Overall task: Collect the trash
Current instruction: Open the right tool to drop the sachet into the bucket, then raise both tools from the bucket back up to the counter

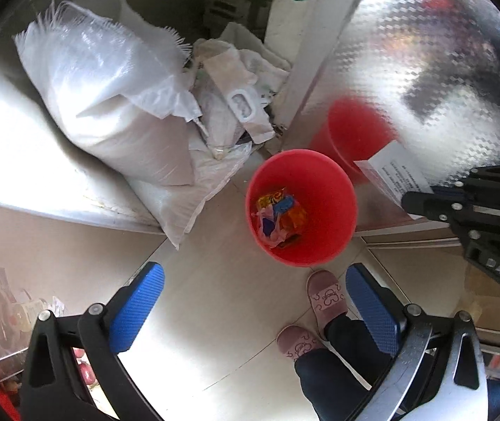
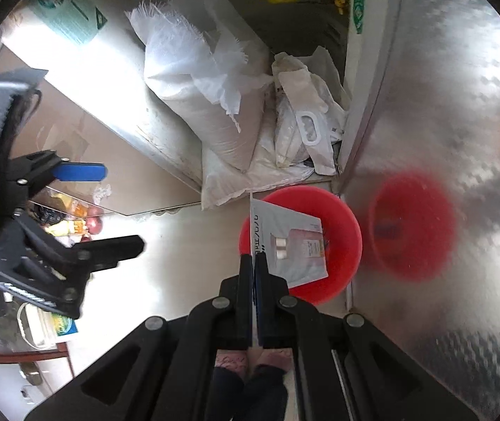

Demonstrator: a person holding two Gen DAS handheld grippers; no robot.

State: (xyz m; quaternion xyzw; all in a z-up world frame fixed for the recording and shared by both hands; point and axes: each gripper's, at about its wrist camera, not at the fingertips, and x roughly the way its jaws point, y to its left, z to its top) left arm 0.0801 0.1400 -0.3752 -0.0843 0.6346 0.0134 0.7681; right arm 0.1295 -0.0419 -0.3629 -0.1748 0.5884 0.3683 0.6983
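The left gripper (image 1: 255, 301) hung above the tiled floor (image 1: 215, 315) with its jaws spread wide and nothing between the blue pads (image 1: 137, 308). Ahead of it stood a red bin (image 1: 334, 189), upright on the floor, close against a patterned metal panel (image 1: 425, 52) that carried the bin's red reflection. Crumpled colourful wrappers (image 1: 279, 215) lay at the bottom of the bin.

The right gripper (image 2: 253, 263) had its jaws clenched on the edge of a flat white packet (image 2: 292, 245), printed with text and a pale label. The packet was held over the mouth of the bin, covering much of its opening in the right wrist view; whether it touched the rim could not be determined.

Beyond the bin, white woven sacks (image 1: 109, 98) were piled in the corner between the panel and a steel counter (image 1: 15, 161), with a handled paper bag (image 1: 239, 101) lying among them. Two pink slippers (image 1: 323, 298) stood on the floor just beside the bin.
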